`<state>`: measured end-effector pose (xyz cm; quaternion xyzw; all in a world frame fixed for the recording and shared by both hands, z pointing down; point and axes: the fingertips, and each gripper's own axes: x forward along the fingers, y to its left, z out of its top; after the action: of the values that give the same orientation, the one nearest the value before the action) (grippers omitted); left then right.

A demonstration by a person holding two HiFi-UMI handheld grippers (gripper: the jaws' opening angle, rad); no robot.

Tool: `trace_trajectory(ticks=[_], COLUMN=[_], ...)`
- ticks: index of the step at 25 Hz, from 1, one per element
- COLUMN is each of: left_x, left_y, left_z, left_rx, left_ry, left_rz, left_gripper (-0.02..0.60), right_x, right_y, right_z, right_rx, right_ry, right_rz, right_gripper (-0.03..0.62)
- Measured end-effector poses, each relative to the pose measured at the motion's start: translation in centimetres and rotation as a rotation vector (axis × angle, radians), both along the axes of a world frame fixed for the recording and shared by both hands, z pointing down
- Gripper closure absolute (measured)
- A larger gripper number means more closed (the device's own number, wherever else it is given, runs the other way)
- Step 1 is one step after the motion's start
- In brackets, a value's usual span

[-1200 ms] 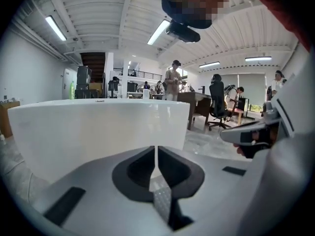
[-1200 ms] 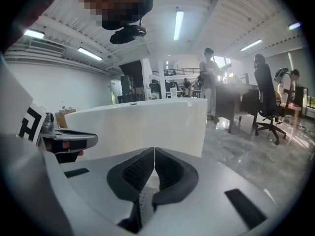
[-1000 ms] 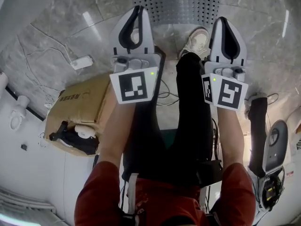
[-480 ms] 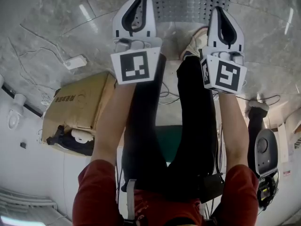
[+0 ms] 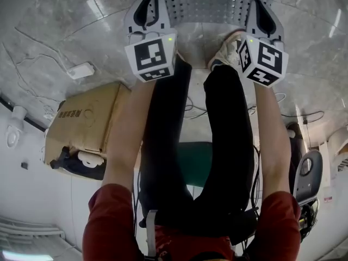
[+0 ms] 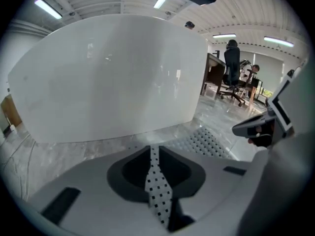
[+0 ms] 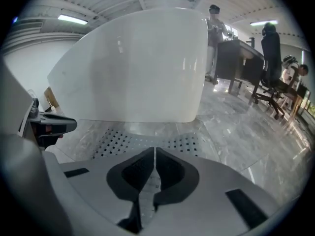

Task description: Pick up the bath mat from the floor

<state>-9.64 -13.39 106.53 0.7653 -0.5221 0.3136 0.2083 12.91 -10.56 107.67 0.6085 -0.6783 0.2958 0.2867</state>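
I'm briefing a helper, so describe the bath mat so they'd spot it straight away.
Find the big white tub standing on the grey marble floor. Flat at its foot lies the bath mat: pale grey, with rows of small dark squares, unlike the plain veined marble around it or the brown cardboard box nearby.

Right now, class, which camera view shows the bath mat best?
The right gripper view: the mat lies nearly full-width before the tub. The head view crops it at the top edge; the left gripper view shows only one end.
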Motion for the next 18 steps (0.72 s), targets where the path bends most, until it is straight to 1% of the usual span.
trace_trajectory(ticks=[1,4,5,7,11,12,13,15,18], left_x=[-0.3,-1.2,-1.5,-1.9,-2.8,-3.0,-3.2,-3.7,-4.2], left_y=[0.2,0.9,1.1,1.5,1.9,2.0,2.1,2.3,2.2], left_z=[0.9,4.0,4.9,6.5,9.5,10.4,11.4,13.2,15.2], left_rx=[-0.016,-0.082,-0.103,-0.131,-0.187,-0.213,-0.243,-0.299,-0.340], left_ry=[-0.009,-0.021,-0.021,-0.031,-0.062,-0.062,-0.057,-0.046,-0.070], left_rz=[-0.013,-0.059,-0.075,-0.090,-0.087,-0.093,-0.108,-0.146,-0.157], left_gripper=[0.551,0.516,0.483,0.439,0.376,0.360,0.330,0.299,0.264], right_x=[0.3,1.4,1.8,2.6,4.1,4.6,5.0,5.9,7.4], right_y=[0.1,0.7,0.9,1.3,1.9,1.9,1.9,2.1,2.4], right_z=[0.9,3.6,4.4,5.7,8.6,9.4,10.2,11.8,14.1], right_rx=[-0.015,-0.065,-0.081,-0.113,-0.173,-0.189,-0.204,-0.238,-0.291], right_ry=[0.004,0.002,0.004,0.015,0.021,0.017,0.013,0.011,0.012], right_rz=[0.002,0.008,0.013,0.018,0.041,0.051,0.062,0.083,0.116], right_gripper=[0.580,0.578,0.568,0.484,0.425,0.405,0.395,0.360,0.324])
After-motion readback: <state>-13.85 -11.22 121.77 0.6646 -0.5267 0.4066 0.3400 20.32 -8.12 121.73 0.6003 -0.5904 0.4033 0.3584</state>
